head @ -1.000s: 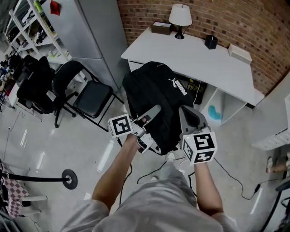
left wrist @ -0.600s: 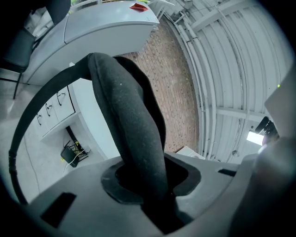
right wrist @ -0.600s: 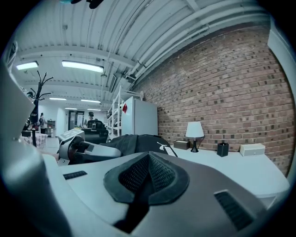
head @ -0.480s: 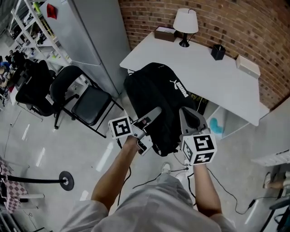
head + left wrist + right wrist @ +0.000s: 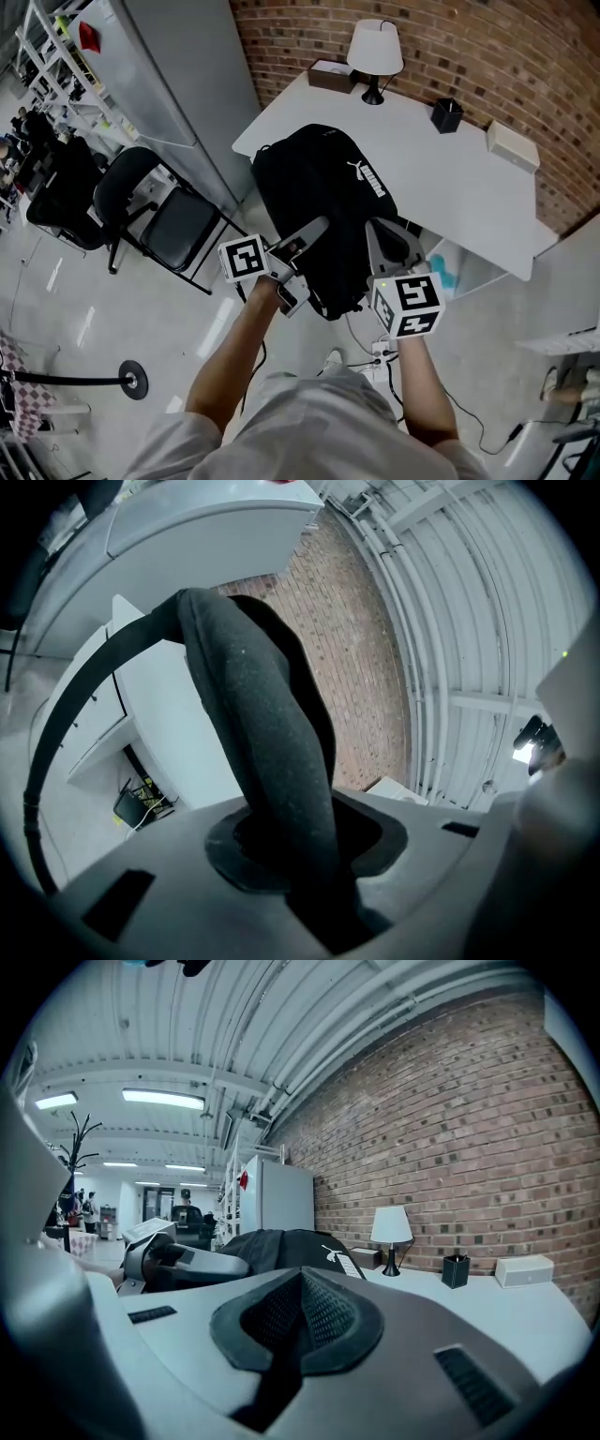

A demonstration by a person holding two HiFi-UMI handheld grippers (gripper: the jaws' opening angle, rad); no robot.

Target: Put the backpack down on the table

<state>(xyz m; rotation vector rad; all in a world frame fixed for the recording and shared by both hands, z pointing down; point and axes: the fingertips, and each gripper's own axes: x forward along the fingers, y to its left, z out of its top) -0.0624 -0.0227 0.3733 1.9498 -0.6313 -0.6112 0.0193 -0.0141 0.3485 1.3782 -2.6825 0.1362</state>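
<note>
A black backpack (image 5: pixel 323 202) with a white logo hangs in the air at the near left edge of the white table (image 5: pixel 459 183), partly over its top. My left gripper (image 5: pixel 317 228) is at the pack's lower left, shut on a black shoulder strap (image 5: pixel 253 696) that rises from between its jaws (image 5: pixel 300 846). At the pack's lower right, my right gripper (image 5: pixel 380 232) has black mesh fabric pinched between its jaws (image 5: pixel 298 1321). The right gripper view shows the backpack (image 5: pixel 277 1244) ahead and the left gripper (image 5: pixel 187 1262) beside it.
On the table's far side stand a lamp (image 5: pixel 375 47), a brown box (image 5: pixel 328 75), a black cup (image 5: pixel 446 114) and a white box (image 5: pixel 513 145). A grey cabinet (image 5: pixel 178 66) and black folding chairs (image 5: pixel 173 220) are to the left. Cables and a stanchion base (image 5: pixel 131 382) lie on the floor.
Both grippers have carried the backpack toward the table. The table's near edge now lies under the pack's upper part. Both grips are unchanged.
</note>
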